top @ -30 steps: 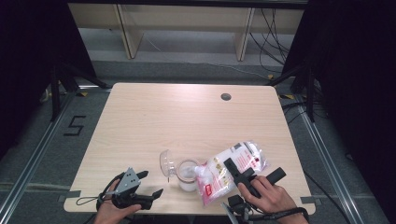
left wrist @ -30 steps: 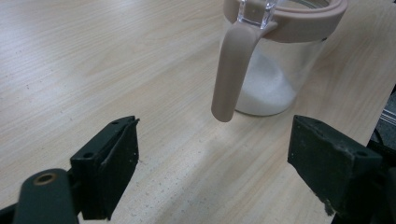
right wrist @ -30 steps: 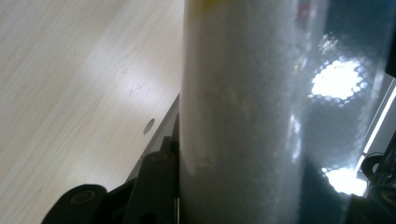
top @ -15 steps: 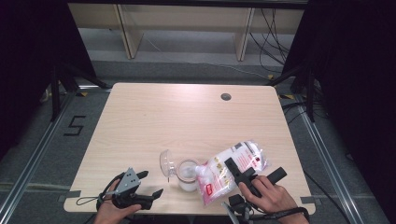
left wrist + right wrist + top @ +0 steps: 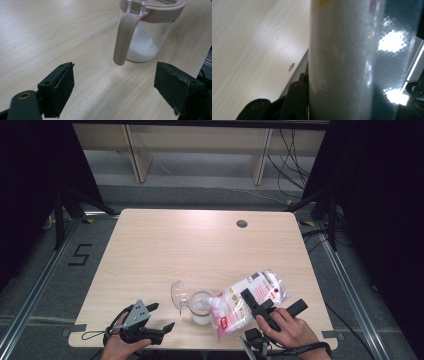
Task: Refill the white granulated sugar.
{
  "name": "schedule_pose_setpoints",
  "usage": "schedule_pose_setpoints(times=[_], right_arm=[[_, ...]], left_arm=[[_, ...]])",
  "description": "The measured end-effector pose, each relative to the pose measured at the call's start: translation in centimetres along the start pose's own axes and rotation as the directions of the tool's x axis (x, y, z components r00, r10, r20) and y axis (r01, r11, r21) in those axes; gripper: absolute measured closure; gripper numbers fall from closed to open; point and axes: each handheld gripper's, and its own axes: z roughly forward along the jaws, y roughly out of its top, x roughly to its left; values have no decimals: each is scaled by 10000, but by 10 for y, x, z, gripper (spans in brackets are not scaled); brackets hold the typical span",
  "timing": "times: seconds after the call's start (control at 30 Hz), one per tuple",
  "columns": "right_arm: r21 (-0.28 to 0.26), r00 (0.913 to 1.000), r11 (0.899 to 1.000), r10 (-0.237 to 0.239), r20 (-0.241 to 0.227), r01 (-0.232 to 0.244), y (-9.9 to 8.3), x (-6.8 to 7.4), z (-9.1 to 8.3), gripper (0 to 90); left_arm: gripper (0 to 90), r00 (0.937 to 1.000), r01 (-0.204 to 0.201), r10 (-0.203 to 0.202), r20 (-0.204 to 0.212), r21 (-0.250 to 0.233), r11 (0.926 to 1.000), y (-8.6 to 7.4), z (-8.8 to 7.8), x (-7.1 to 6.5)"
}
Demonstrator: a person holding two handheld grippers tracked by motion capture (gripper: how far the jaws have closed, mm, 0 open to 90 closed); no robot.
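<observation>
Clearly, the pouring is in progress and not finished. The right tongs (image 5: 272, 306) are clamped on a plastic bag of white grains (image 5: 250, 297), which lies tilted near the front edge of the tabletop (image 5: 200, 245), toward its front right corner. The bag's lower end reaches to the mouth of the clear jar (image 5: 201, 306), which stands at the front edge, about in the middle. The jar's lid (image 5: 178, 294) is swung open to the left. In the left gripper view the jar (image 5: 147, 37) already holds some white grains at the bottom, but most of it is empty, so I judge that much filling is left. The left tongs (image 5: 150, 320) stand released and hold nothing, near the front left corner, apart from the jar. What remains, I think, is to finish filling, put the bag down and close the lid.
</observation>
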Motion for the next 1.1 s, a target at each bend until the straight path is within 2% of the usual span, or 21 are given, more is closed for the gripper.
schedule_pose_setpoints(times=[0.1,0.17,0.2,0.23,0.3,0.33,0.37,0.4,0.57,0.6,0.63,0.67,0.8,0.83,1.03,1.1], right_arm=[[-77,10000,10000,-18,7,18,1,-1,0,707],[-107,9999,9998,-159,-2,159,0,-2,0,708],[-8,10000,10000,31,-8,-31,-1,-1,-1,708],[-27,9998,9998,-218,25,218,-2,-2,-1,708],[-53,9998,9998,-200,40,200,-2,-2,-2,709],[-13,9999,9999,164,-3,-164,-1,0,-2,709],[-188,9998,9996,-198,36,199,0,-2,-1,709],[-60,10000,10000,11,-20,-11,1,-1,-2,709],[-165,10000,9999,-17,-5,17,2,-2,2,711],[-171,9999,9997,-168,28,169,0,-2,2,711],[-116,9998,9999,103,163,-102,0,1,1,711],[-77,9997,9998,208,101,-207,-1,2,0,712],[-38,9996,9996,264,94,-264,-1,4,-1,712],[-92,9999,9999,125,77,-124,-1,3,-1,712],[-264,10000,9997,-10,76,12,0,0,1,713],[-95,9998,9997,210,62,-209,-1,2,0,713]], left_arm=[[162,10000,-3,3,-10,-12,10000,0,0,0],[162,9997,-226,226,0,-2,9997,1,-1,1],[162,9999,-170,171,16,-46,9998,1,0,1],[162,9999,-168,168,4,-10,9999,0,0,1],[162,9998,-212,212,11,-3,9998,1,-1,1],[162,9997,-227,227,-17,5,9997,1,-1,1],[162,9997,-230,230,-19,-3,9997,1,-1,1],[162,9998,-214,214,-21,-3,9998,1,-1,1],[162,9998,-220,220,9,-16,9998,1,0,1],[162,9998,-222,222,-9,4,9998,1,-1,1],[162,9997,-224,224,-6,3,9997,1,-1,1],[162,9998,-193,194,-59,25,9998,1,-1,1],[162,9997,-225,225,8,-12,9997,1,0,1],[162,9997,-230,230,-14,18,9997,1,-1,1],[162,9997,-231,231,-18,13,9997,1,-1,1],[162,9997,-232,232,-8,10,9997,1,-1,1]])
